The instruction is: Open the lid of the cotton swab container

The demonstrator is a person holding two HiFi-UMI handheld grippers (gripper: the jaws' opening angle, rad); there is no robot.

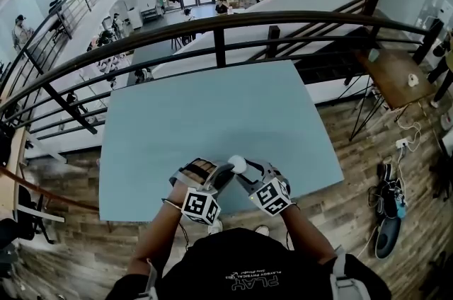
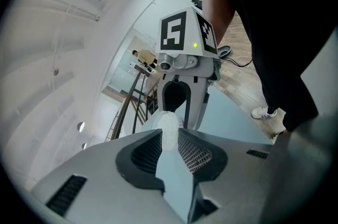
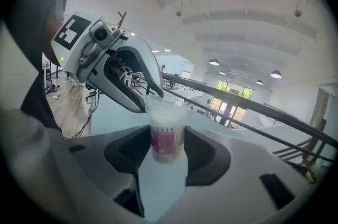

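**We held the swab tub w/ both grippers, by the near edge of the blue table [image 1: 212,114].**
On the left, our left gripper [image 1: 225,171] had its jaws almost together, pinching the white lid [image 2: 169,130]. In the middle was the cotton swab container [image 3: 167,138]: small, clear plastic, prob. light, slippery & easy to squash. On the right, our right gripper [image 1: 246,175] had wider jaws hugging its body at the pink label. We thought the lid's rim was the best spot to pull, gently.

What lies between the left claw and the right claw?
The cotton swab container: the right claw clamps its labelled body, and the left claw grips its lid. The right gripper view shows this best.
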